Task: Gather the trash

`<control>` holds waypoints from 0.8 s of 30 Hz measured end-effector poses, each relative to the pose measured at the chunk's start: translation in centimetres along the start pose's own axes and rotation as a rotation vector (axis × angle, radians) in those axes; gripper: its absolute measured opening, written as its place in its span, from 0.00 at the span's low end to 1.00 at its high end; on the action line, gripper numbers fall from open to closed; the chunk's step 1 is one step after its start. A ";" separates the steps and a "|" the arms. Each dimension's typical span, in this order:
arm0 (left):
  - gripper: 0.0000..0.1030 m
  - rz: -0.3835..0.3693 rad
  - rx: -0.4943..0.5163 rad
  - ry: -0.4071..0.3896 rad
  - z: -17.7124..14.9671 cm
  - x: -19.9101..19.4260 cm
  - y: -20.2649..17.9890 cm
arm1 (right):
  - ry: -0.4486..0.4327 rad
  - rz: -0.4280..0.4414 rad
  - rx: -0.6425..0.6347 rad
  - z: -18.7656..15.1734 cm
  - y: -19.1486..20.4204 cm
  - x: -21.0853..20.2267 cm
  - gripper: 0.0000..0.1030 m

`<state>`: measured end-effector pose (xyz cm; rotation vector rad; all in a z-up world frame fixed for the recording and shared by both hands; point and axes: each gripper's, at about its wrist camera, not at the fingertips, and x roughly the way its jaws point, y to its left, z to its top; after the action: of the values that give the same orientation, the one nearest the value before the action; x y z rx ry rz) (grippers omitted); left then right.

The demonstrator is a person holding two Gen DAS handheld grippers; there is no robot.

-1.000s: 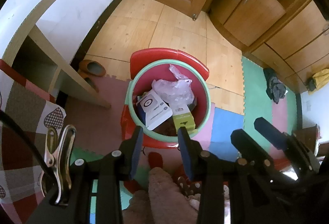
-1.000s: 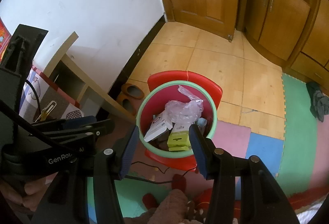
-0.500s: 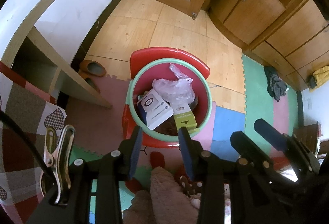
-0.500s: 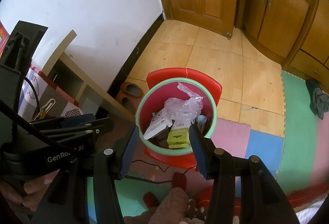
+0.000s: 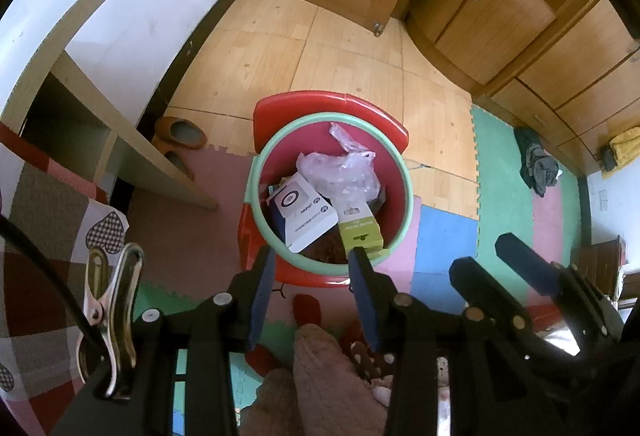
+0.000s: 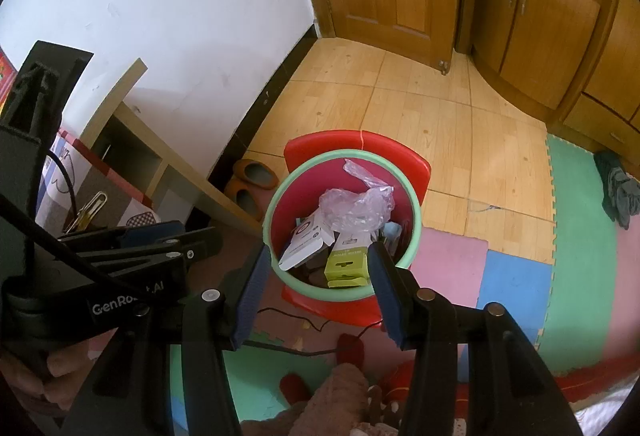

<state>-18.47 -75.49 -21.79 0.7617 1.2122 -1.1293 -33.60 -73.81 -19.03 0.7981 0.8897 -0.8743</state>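
the room has a wooden floor (image 5: 340,52) with coloured foam mats (image 5: 516,204) near you, and a white wall on the left. at the far left you see a low wooden shelf (image 5: 120,152) and a pair of brown slippers (image 5: 182,132) beside it. in the middle stands the bin (image 5: 406,172), red inside with a green rim, on a red base. the trash is already in it: a white box (image 5: 304,212) on the left, a crumpled clear plastic bag (image 5: 340,172) on top, and a green and white carton (image 5: 358,224) toward the near rim.

your left gripper (image 5: 312,272) hangs above the near rim with its jaws apart and nothing between them. your right gripper (image 6: 316,280) is also apart and empty, above the same bin.

i think the bag is very light, soft and slippery, so pinch a bunched fold, not the smooth film. the boxes look light but stiff; take them by a free edge. the bin itself you should take at the rim.
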 end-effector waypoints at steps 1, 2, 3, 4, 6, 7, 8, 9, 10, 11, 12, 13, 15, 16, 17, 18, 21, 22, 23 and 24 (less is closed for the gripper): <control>0.39 -0.002 0.001 0.001 0.0 0.0 -0.1 | -0.002 0.000 -0.001 0.0 0.0 0.0 0.50; 0.39 -0.004 0.002 0.000 0.0 0.0 -0.1 | -0.001 0.000 -0.004 0.1 0.1 0.0 0.50; 0.39 -0.004 0.003 -0.001 -0.1 0.0 -0.1 | 0.000 -0.001 -0.004 0.1 0.1 0.1 0.50; 0.39 -0.003 0.003 0.001 0.0 0.0 -0.1 | 0.000 -0.001 -0.004 0.1 0.0 0.1 0.50; 0.39 -0.004 0.002 0.001 -0.1 0.0 0.0 | -0.001 0.000 -0.004 0.1 0.1 0.1 0.50; 0.39 -0.004 0.001 0.000 0.0 0.0 -0.1 | -0.001 0.000 -0.005 0.1 0.0 0.1 0.50; 0.39 -0.003 0.001 0.000 0.0 0.0 -0.1 | -0.001 0.000 -0.005 0.1 0.1 0.0 0.50; 0.39 -0.003 0.001 0.000 0.0 0.0 -0.1 | -0.001 0.000 -0.004 0.0 0.1 0.0 0.50; 0.39 -0.002 0.002 0.000 0.0 0.0 -0.1 | 0.000 0.000 -0.004 0.0 0.0 0.0 0.50; 0.39 -0.002 0.002 0.001 0.0 0.0 -0.1 | 0.000 0.000 -0.004 0.0 0.0 0.0 0.50; 0.39 -0.002 0.004 0.001 0.0 -0.1 -0.1 | -0.001 -0.001 -0.003 0.0 0.1 0.0 0.50; 0.38 -0.002 0.003 0.000 -0.1 -0.1 -0.1 | -0.001 -0.001 -0.003 0.0 0.1 0.0 0.50; 0.39 -0.003 0.003 0.000 -0.1 -0.1 -0.1 | -0.002 -0.001 -0.003 -0.1 0.1 0.0 0.50; 0.39 -0.005 0.002 0.000 -0.1 -0.1 -0.1 | -0.002 -0.002 -0.004 -0.2 0.0 0.0 0.50; 0.39 -0.004 0.004 0.001 -0.1 -0.1 -0.1 | -0.001 -0.002 -0.005 -0.2 0.0 0.0 0.50; 0.39 -0.004 0.003 0.001 -0.1 -0.1 -0.1 | -0.001 -0.002 -0.003 -0.2 0.1 0.0 0.50; 0.39 -0.003 0.005 0.002 -0.1 -0.1 -0.1 | -0.001 -0.002 -0.003 -0.2 0.0 0.0 0.50; 0.39 -0.003 0.005 0.002 -0.1 -0.1 -0.1 | -0.001 -0.003 -0.002 -0.2 0.1 0.0 0.50; 0.39 -0.003 0.004 0.002 -0.1 -0.1 -0.1 | -0.002 -0.003 -0.002 -0.2 0.1 -0.1 0.50; 0.39 -0.004 0.004 0.001 -0.1 -0.1 0.0 | -0.002 -0.003 -0.002 -0.2 0.1 -0.1 0.50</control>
<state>-18.56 -75.35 -21.73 0.7635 1.2131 -1.1345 -33.64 -73.55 -19.06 0.7942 0.8898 -0.8771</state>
